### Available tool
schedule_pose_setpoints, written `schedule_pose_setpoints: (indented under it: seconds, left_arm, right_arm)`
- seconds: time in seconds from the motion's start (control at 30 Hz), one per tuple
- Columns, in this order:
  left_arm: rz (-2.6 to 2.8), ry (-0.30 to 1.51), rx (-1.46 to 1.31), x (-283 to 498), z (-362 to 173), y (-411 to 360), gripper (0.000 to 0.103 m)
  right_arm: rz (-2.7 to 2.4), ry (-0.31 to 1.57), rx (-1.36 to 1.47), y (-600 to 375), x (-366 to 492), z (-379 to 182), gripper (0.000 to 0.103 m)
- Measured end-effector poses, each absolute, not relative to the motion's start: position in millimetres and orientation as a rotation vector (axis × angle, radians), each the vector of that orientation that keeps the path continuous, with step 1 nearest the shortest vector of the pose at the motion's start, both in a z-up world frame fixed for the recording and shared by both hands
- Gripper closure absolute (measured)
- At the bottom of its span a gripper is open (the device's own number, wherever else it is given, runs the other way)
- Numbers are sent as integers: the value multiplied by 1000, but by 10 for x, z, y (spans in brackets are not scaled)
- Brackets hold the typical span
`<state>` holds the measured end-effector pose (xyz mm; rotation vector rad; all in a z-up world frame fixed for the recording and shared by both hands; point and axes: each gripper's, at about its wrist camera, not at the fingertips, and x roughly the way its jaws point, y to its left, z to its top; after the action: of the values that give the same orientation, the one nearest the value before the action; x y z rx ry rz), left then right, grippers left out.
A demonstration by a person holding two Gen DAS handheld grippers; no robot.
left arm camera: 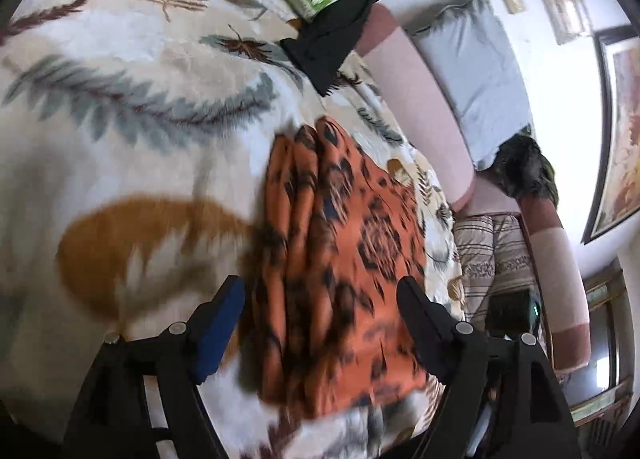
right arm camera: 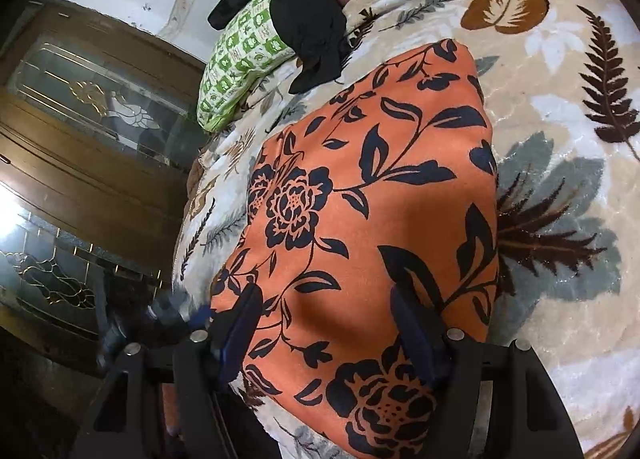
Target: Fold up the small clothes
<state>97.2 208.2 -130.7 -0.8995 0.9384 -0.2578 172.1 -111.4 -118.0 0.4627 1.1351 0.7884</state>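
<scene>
An orange garment with a dark floral print (right arm camera: 384, 187) lies folded on the leaf-patterned blanket (right arm camera: 560, 107). In the left wrist view the same garment (left arm camera: 352, 243) is blurred, and its stacked folded edges face left. My left gripper (left arm camera: 320, 295) is open just above the garment's near part, one finger over the blanket and the other over the cloth. My right gripper (right arm camera: 326, 309) is open too, its fingers straddling the near end of the garment. Neither gripper's pads press on the cloth.
A black garment (right arm camera: 308, 19) drapes over a green-and-white pillow (right arm camera: 240, 59) at the far end of the bed. A pink padded headboard (left arm camera: 416, 107) and grey pillow (left arm camera: 476, 71) line one side. A wooden glass-door cabinet (right arm camera: 80, 107) stands beside the bed.
</scene>
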Motion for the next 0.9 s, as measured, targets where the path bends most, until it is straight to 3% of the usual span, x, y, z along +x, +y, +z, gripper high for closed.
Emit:
schedule_pose_setpoints:
  seconds: [0.1,0.13,0.17,0.23,0.37,0.43,0.57,0.7,0.73,0.77,0.8,0.83,0.9]
  left_arm:
    - [-276,1028,-911,1297,-1511,2057,28]
    - [-276,1071,-889,1397,-1602,2012,64]
    - [-278,1105,-879,1439,-1670,2005,77]
    - [-263,1032,-840,1348,-1551,1989,81]
    - [-271,1044,-956,1366,-1804,2069,75]
    - [-273,1019,-893,1358,-1601,2025,69]
    - [-287,976,-745,1577,-1284,1901,28]
    - [-240,1025,-800,1979,-1448,2022,25]
    - [-235,1056,-818,2041,-1528,2083,29]
    - [-231,1082,-839,2069,-1627,2149,57]
    - [-231,1089,-869,2105,-1683,2191,73]
    - [-247,1074,-926,2104,-1679,2232,79]
    - [-233,1007,-846,2054,-1497,2171,82]
  right_arm:
    - [798,1143,462,-1124,1729,-1172,33]
    - [802,1146,464,-1128,1734,-1172,33]
    - [806,1148,468,-1132,1738,-1174,33]
    - [820,1151,478,-1141,1751,-1188,33]
    - [843,1153,505,-1166,1776,-1231,33]
    - [841,1163,507,-1162,1789,-1220,33]
    - [875,1159,498,-1187,1785,-1219,33]
    - [889,1178,534,-1219,1827,-1252,33]
    - [887,1182,535,-1216,1834,-1251,33]
    - [884,1183,532,-1211,1832,-1248,33]
    - [880,1181,527,-1204,1822,-1245,33]
    - [881,1175,519,-1196,1808,-1241,33]
    - [878,1166,507,-1186,1789,-1230,33]
